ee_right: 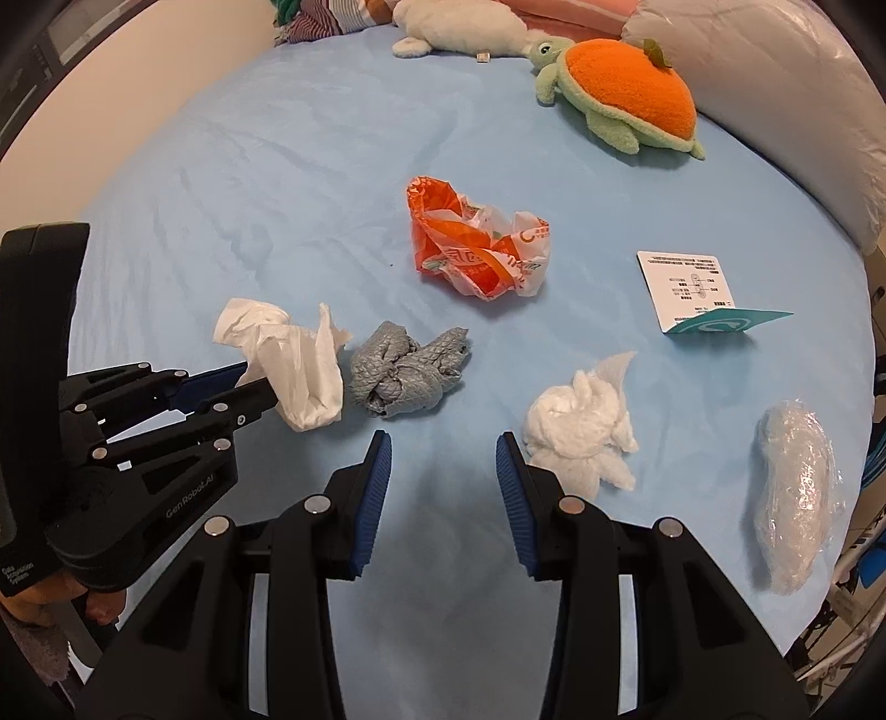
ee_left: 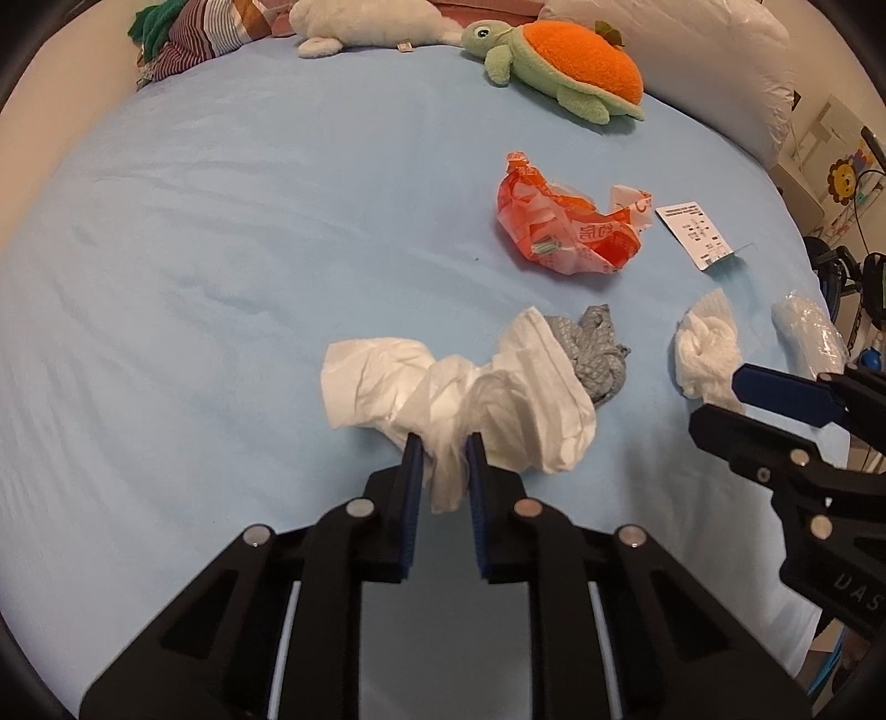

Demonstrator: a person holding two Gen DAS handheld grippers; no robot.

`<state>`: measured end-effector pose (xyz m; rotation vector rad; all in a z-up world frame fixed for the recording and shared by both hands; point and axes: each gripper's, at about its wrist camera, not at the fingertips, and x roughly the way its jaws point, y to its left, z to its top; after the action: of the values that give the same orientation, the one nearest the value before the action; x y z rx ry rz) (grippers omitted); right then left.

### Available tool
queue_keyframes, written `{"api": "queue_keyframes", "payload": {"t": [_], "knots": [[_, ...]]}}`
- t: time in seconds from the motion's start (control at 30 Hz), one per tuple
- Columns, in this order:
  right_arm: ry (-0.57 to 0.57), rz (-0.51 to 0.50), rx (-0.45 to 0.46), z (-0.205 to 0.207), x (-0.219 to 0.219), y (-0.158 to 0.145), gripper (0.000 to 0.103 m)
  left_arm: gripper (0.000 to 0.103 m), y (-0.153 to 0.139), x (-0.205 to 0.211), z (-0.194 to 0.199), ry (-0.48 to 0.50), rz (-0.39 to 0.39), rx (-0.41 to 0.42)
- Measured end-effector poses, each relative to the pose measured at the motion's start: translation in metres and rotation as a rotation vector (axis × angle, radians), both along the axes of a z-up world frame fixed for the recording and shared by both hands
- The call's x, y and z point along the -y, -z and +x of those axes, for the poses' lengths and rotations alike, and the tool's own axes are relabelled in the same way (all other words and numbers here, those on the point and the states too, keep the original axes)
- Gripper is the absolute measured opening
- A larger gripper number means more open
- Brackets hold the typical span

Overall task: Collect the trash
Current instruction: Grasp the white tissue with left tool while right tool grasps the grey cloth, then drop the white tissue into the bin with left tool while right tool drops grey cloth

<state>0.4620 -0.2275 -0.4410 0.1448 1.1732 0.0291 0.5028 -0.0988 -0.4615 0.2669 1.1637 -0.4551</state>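
Note:
My left gripper (ee_left: pixel 443 443) is shut on a crumpled white tissue (ee_left: pixel 459 393), seen from the side in the right wrist view (ee_right: pixel 293 360). Beside it lies a grey crumpled wad (ee_left: pixel 595 349) (ee_right: pixel 407 368). My right gripper (ee_right: pixel 443 443) is open and empty above the blue sheet, just left of a white tissue ball (ee_right: pixel 581 432) (ee_left: pixel 706 349). An orange and white plastic wrapper (ee_right: pixel 479 243) (ee_left: pixel 570 221), a printed card (ee_right: pixel 698 291) (ee_left: pixel 700 230) and a clear plastic bundle (ee_right: pixel 797 498) (ee_left: pixel 808 332) lie further off.
The blue bed sheet (ee_left: pixel 221 249) spans both views. A plush turtle (ee_left: pixel 565 66) (ee_right: pixel 626 94), a white plush toy (ee_left: pixel 365 25), a white pillow (ee_right: pixel 775 72) and striped fabric (ee_left: pixel 199 33) line the far edge. The bed's right edge drops off by the plastic bundle.

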Motion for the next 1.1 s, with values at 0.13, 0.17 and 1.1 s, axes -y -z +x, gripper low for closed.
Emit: {"api": "queue_keyframes", "payload": {"t": [0.13,0.17,1.1], "knots": [[-0.02,0.001,0.005,0.008,-0.01,-0.002,0.038,0.012,-0.008,-0.008,-0.002,-0.014,0.003,0.028],[-0.024,0.001,0.006,0.01,-0.012,-0.002,0.038,0.012,-0.011,-0.011,-0.003,-0.023,0.0,0.036],[0.045,0.008,0.059,-0.014,-0.005,-0.025,0.019,0.012,-0.05,-0.04,-0.049,-0.054,-0.009,0.073]]}}
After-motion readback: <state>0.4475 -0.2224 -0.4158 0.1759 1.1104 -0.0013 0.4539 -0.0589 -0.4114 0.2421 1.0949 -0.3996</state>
